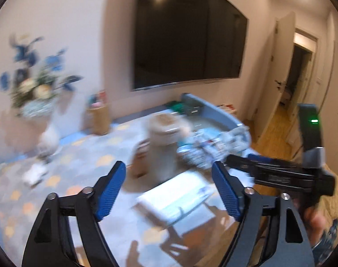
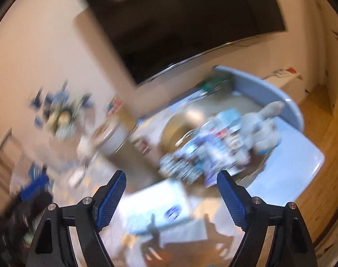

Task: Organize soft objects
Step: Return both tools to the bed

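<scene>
1. Patterned cloth covers the bench (image 1: 64,155) below a wall-mounted television (image 1: 186,40); both views are badly blurred.
2. Left tongs (image 1: 169,191) gape wide with nothing between the blue pads; right tongs (image 2: 171,198) stand equally wide and empty.
3. Just beyond both lies a flat white and pale-blue packet (image 2: 155,209) on the cloth.
4. Farther out, a grey plush toy (image 2: 262,131) lies against a heap of printed soft packs (image 2: 204,155), seemingly in a shallow round tray, beside a grey bin (image 2: 269,89).
5. Nothing is gripped, so sorting seems barely begun; the toy and packs remain to be placed.
6. A flower vase (image 1: 35,93) stands well apart.
</scene>
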`<move>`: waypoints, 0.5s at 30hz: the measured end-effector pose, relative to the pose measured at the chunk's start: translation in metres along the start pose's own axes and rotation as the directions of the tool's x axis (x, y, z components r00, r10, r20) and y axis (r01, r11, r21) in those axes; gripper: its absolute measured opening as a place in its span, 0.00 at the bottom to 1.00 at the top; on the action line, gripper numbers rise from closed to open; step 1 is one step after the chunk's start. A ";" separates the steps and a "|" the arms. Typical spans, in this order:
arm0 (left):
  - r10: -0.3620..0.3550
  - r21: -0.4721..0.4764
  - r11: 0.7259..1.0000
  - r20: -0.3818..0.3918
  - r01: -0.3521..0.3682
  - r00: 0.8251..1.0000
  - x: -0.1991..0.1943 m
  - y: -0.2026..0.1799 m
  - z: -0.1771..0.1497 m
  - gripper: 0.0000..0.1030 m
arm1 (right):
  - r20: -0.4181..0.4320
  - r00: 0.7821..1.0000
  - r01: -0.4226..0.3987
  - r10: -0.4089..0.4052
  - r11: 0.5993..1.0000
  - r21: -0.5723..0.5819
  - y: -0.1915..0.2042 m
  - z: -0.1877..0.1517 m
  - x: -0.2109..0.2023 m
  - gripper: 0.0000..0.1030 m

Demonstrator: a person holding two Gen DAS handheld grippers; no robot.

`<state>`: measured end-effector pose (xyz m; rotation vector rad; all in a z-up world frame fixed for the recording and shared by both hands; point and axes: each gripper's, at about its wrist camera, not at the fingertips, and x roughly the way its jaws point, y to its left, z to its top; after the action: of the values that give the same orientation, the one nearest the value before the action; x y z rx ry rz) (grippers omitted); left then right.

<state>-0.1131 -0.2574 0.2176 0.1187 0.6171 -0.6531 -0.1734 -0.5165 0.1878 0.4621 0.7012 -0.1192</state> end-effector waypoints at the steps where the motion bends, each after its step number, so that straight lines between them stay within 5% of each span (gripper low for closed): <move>1: 0.032 -0.016 0.999 -0.002 -0.032 0.999 -0.009 0.021 -0.005 0.80 | -0.009 1.000 -0.009 0.009 0.999 -0.036 0.016 -0.007 -0.001 0.80; 9: 0.224 -0.167 0.961 0.012 -0.219 0.974 -0.063 0.167 -0.029 0.80 | -0.077 0.992 -0.117 0.102 0.969 -0.220 0.154 -0.022 0.028 0.80; 15: 0.377 -0.248 0.895 -0.025 -0.371 0.926 -0.061 0.262 -0.034 0.83 | -0.165 0.973 -0.208 0.164 0.930 -0.303 0.251 -0.029 0.101 0.80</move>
<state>-0.0103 -0.0068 0.2027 -0.0065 0.6275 -0.1992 -0.0484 -0.2748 0.1960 0.2245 0.7910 0.2064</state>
